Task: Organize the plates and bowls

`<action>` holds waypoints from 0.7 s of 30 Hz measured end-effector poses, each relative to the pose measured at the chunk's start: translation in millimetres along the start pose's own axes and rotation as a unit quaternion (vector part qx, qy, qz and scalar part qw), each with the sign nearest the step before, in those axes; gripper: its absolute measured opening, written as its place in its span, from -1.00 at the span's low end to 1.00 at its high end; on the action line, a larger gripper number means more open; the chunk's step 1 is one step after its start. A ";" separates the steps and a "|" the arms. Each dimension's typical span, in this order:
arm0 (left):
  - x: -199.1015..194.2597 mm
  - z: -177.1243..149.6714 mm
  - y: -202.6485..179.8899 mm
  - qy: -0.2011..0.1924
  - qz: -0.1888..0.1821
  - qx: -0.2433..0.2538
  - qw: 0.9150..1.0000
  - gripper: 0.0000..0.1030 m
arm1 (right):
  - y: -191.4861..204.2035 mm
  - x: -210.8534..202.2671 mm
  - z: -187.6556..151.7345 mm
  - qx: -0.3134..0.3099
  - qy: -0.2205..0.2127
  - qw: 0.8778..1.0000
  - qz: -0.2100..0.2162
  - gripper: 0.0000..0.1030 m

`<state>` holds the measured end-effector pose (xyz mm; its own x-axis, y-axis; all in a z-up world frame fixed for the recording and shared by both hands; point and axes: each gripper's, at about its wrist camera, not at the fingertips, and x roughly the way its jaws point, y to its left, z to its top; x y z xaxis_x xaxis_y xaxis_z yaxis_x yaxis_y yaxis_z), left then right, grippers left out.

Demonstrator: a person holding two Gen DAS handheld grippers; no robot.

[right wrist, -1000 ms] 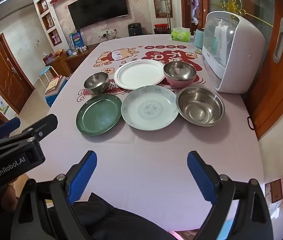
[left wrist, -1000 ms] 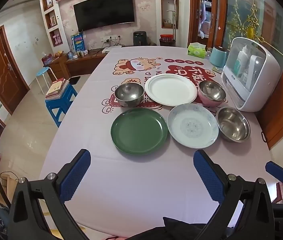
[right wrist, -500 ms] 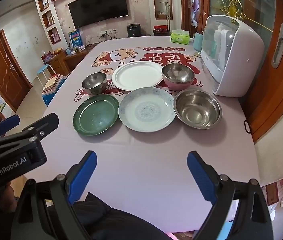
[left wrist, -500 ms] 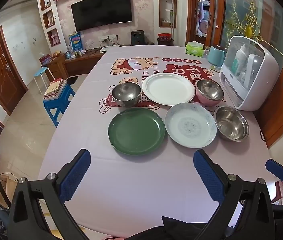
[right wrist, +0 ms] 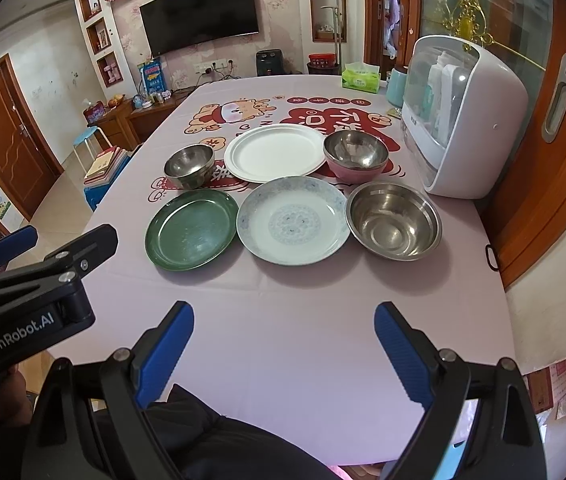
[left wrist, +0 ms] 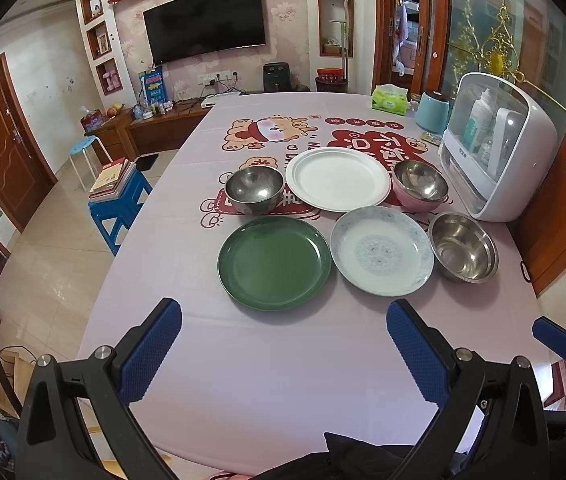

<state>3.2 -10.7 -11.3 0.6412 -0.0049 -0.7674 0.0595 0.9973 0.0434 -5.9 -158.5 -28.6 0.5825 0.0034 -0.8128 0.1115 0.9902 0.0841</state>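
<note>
You see three plates [left wrist: 274, 262] and three bowls [left wrist: 463, 246] in two rows on the table [left wrist: 283, 360], with the cabinet [left wrist: 499, 148] at right.

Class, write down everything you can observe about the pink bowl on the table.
The pink bowl stands upright in the back row, right of the white plate and near the white cabinet. Its outside is pink; its inside looks like shiny steel and appears empty. It rests on the printed tablecloth. The steel bowl sits just in front of it; whether they touch is unclear. No gripper is near it.
</note>
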 end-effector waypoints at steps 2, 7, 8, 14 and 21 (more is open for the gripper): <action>0.6 0.1 0.7 0.001 0.001 -0.001 1.000 0.98 | -0.4 -0.2 0.1 0.000 -0.001 1.000 -0.001 0.79; -2.0 1.2 7.2 0.001 0.001 -0.003 1.000 0.98 | -0.8 -0.5 0.3 -0.002 -0.001 1.000 -0.001 0.79; -2.1 1.2 7.2 0.001 0.001 -0.003 1.000 0.98 | 0.2 0.1 -0.6 -0.002 -0.001 1.000 -0.002 0.79; -1.4 1.2 9.0 0.001 0.001 -0.003 1.000 0.98 | 0.6 0.0 -0.8 -0.003 -0.002 1.000 -0.003 0.79; -1.4 1.3 10.6 0.002 0.004 -0.003 1.000 0.98 | 0.5 -0.6 -0.5 -0.004 -0.003 1.000 -0.003 0.79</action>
<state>3.9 -0.3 -9.0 0.6393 0.0028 -0.7690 0.0504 0.9977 0.0454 -6.6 -157.9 -28.3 0.5859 -0.0032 -0.8103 0.1088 0.9912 0.0748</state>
